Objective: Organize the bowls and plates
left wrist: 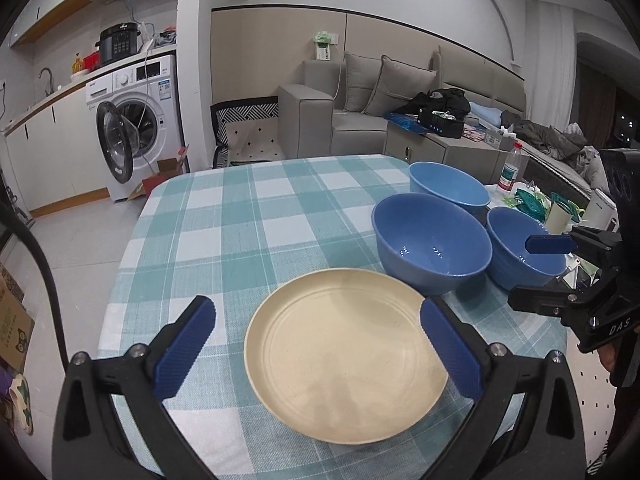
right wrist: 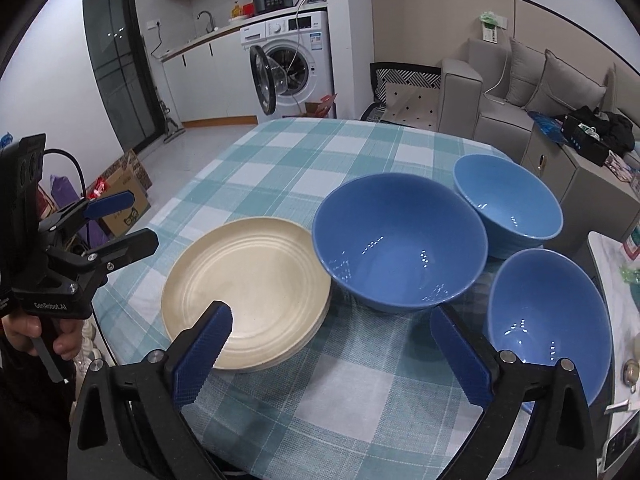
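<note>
A cream plate (left wrist: 344, 356) (right wrist: 248, 292), seemingly the top of a small stack, lies on the checked tablecloth (left wrist: 240, 220) (right wrist: 320, 160). Three blue bowls stand to its right: a large one (left wrist: 432, 240) (right wrist: 400, 244), a lighter far one (left wrist: 448, 184) (right wrist: 508, 200), and a near right one (left wrist: 520, 248) (right wrist: 548, 316). My left gripper (left wrist: 316, 320) is open and empty, its fingers either side of the plate's far part. My right gripper (right wrist: 332, 326) is open and empty above the cloth between plate and near bowl; it also shows in the left wrist view (left wrist: 536, 268).
A side table (left wrist: 520, 200) with a bottle (left wrist: 510, 168) and cups stands right of the table. A washing machine (left wrist: 132, 128) with its door open, cardboard boxes (right wrist: 124, 196) and a sofa (left wrist: 360, 112) lie beyond the table edges.
</note>
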### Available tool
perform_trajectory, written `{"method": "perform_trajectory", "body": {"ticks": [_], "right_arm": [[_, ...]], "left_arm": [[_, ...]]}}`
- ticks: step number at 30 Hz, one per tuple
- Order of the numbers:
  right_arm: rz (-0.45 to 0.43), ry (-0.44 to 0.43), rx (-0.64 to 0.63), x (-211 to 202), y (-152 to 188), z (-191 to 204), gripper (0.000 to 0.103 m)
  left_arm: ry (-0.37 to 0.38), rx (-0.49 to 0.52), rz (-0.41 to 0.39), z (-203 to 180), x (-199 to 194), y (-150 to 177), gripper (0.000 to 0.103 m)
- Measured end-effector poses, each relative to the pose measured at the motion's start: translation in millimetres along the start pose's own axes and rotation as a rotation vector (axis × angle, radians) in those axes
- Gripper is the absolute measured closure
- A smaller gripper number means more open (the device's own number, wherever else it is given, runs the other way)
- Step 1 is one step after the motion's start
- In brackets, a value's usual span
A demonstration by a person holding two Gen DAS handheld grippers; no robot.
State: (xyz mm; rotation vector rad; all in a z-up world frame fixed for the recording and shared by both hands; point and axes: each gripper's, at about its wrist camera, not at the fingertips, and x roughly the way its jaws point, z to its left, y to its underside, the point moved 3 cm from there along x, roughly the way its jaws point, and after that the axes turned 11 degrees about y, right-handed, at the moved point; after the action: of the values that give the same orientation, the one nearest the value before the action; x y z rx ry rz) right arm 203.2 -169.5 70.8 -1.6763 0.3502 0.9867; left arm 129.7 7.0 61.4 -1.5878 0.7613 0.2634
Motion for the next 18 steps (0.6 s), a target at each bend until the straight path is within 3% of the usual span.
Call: {"method": "perform_trajectory", "body": {"ticks": [18], "right_arm": [[-0.098, 0.062, 0.089, -52, -29, -61, 0.001]], "left_arm": [[0.084, 0.027, -0.035, -32, 17, -50, 0.000]]}}
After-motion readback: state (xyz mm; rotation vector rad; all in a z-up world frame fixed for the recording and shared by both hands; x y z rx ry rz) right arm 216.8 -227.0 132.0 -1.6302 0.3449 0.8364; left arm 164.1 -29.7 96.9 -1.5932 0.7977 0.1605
